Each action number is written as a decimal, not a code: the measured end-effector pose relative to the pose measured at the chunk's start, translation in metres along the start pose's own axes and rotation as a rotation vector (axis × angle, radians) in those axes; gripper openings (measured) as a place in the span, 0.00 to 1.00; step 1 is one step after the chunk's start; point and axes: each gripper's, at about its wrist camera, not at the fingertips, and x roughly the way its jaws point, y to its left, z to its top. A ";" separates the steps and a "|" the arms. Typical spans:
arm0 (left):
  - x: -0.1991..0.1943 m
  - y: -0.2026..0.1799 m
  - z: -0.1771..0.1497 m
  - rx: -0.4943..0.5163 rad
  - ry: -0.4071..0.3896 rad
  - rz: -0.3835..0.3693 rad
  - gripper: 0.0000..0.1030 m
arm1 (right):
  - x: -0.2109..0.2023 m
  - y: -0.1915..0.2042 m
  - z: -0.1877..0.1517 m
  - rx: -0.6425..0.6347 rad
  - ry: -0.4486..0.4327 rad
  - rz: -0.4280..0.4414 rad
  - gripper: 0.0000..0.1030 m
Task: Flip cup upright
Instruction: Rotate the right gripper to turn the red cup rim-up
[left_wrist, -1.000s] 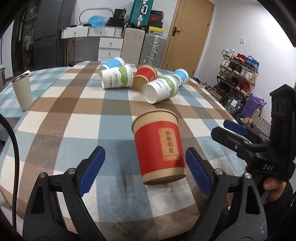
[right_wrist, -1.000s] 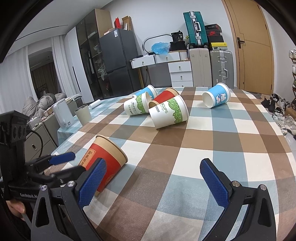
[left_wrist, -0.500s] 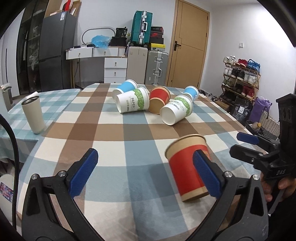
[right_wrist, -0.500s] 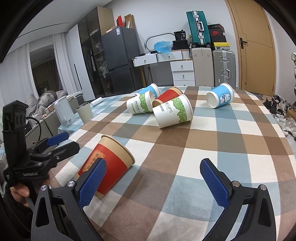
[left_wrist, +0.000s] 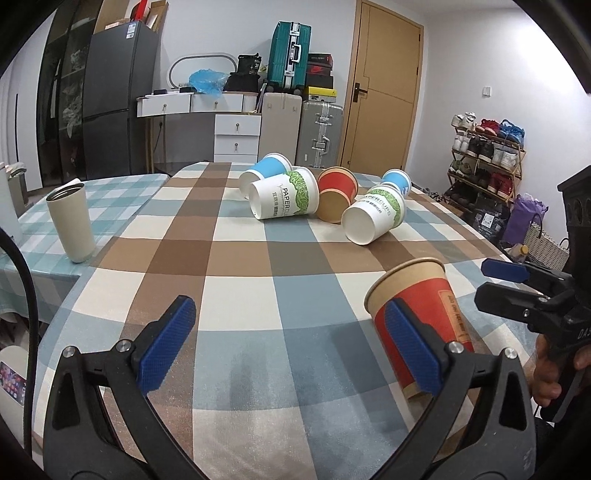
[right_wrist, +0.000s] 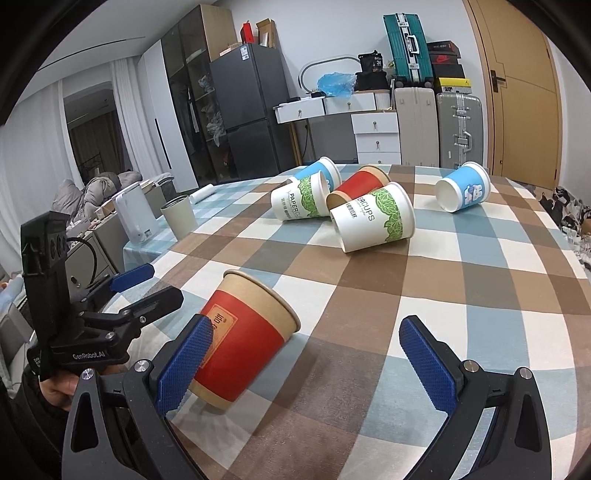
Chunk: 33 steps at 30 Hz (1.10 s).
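A red and tan paper cup (left_wrist: 424, 317) stands upright near the table's front edge; it also shows in the right wrist view (right_wrist: 243, 338). My left gripper (left_wrist: 288, 347) is open and empty, the cup just behind its right finger. My right gripper (right_wrist: 306, 362) is open and empty, the cup just beyond its left finger. Each gripper shows in the other's view: the right gripper (left_wrist: 517, 284) and the left gripper (right_wrist: 140, 291). Several paper cups lie on their sides farther back: a green-print cup (left_wrist: 284, 199), a red cup (left_wrist: 336, 194), another green-print cup (right_wrist: 373, 221) and a blue cup (right_wrist: 461, 186).
The checked tablecloth (left_wrist: 236, 258) covers the table. A beige tumbler (left_wrist: 70, 221) stands at the left on a neighbouring table. A white kettle (right_wrist: 135, 218) stands beyond it. Suitcases, drawers and a shoe rack line the room behind.
The left gripper has drawn back and swung left, so the red cup has gone from between its fingers to its right side. The right gripper has barely moved.
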 end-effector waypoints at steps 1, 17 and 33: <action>0.000 0.000 0.000 0.001 -0.001 0.000 0.99 | 0.001 0.000 0.000 0.006 0.005 0.004 1.00; -0.002 0.002 -0.001 0.007 -0.002 0.009 0.99 | 0.045 -0.006 0.017 0.206 0.205 0.160 1.00; -0.001 0.001 -0.002 0.011 -0.005 0.008 0.99 | 0.075 -0.006 0.018 0.322 0.379 0.296 0.71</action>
